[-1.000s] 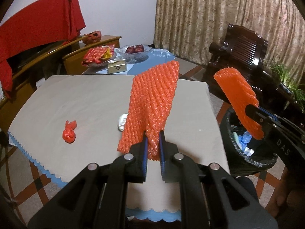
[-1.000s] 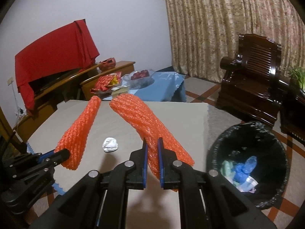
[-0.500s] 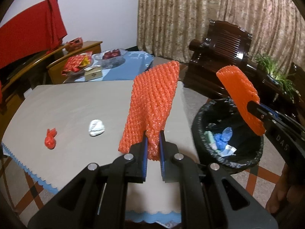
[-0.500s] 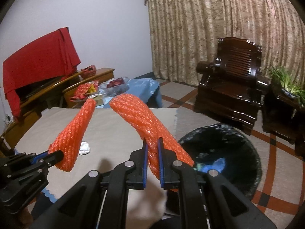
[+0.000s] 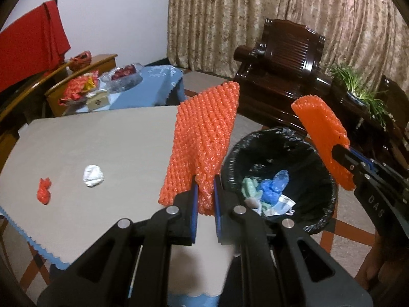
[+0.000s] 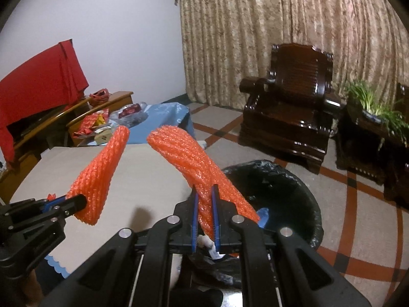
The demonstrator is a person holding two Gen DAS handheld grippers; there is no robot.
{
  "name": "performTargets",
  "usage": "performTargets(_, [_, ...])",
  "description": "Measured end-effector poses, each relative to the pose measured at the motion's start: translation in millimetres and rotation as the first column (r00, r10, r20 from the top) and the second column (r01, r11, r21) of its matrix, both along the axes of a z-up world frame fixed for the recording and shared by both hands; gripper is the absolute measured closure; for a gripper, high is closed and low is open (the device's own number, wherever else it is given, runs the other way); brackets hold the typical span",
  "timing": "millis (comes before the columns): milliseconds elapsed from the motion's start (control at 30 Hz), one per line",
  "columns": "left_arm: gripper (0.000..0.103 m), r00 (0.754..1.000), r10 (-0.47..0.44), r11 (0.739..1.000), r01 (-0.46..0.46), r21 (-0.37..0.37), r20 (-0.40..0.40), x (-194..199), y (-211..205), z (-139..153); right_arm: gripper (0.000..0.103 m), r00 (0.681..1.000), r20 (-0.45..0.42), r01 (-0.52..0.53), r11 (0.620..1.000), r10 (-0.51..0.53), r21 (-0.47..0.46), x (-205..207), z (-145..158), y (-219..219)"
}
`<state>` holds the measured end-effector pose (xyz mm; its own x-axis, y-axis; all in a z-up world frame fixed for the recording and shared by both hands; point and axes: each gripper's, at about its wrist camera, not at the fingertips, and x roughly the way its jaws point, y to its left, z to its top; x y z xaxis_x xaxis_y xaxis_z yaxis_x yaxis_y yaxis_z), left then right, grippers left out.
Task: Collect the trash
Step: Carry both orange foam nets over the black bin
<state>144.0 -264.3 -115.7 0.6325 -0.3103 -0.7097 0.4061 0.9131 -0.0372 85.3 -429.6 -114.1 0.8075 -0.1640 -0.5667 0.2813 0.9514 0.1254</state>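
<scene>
My left gripper [image 5: 204, 194] is shut on an orange foam net sleeve [image 5: 204, 138] that stands up from its pads, at the table's right edge beside the bin. My right gripper [image 6: 204, 204] is shut on a second orange foam net sleeve [image 6: 189, 158], held over the near rim of the black-lined trash bin [image 6: 288, 186]. Each gripper shows in the other's view: the right one [image 5: 342, 156] over the bin [image 5: 317, 158], the left one [image 6: 81, 202] over the table. A white crumpled wad [image 5: 93, 175] and a small red scrap [image 5: 44, 190] lie on the beige tablecloth [image 5: 107, 138].
The bin holds blue and green scraps [image 5: 271, 186]. A dark wooden armchair [image 6: 291, 125] and a potted plant [image 6: 375, 105] stand beyond it. A low blue-covered table [image 5: 150, 81] with snacks sits behind the beige table, near a wooden cabinet draped in red cloth [image 5: 30, 48].
Both grippers have swung to the right with their foam sleeves, from over the table toward the bin. The bin now fills more of both views; the scraps on the table have slid left.
</scene>
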Motion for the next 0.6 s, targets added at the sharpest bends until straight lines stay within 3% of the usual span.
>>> performTargets(233, [0.093,0.996,-0.074,0.997,0.073,-0.023,-0.051,11,-54,-27,0.094,0.995,-0.069,0.075,0.997,-0.073,0.029,12,-38,-60])
performTargets(600, [0.092,0.975,-0.175,0.985,0.173,-0.029,-0.139,41,-118,-99,0.093,0.975,-0.188,0.141,0.986,-0.123,0.088,33,-111,-106])
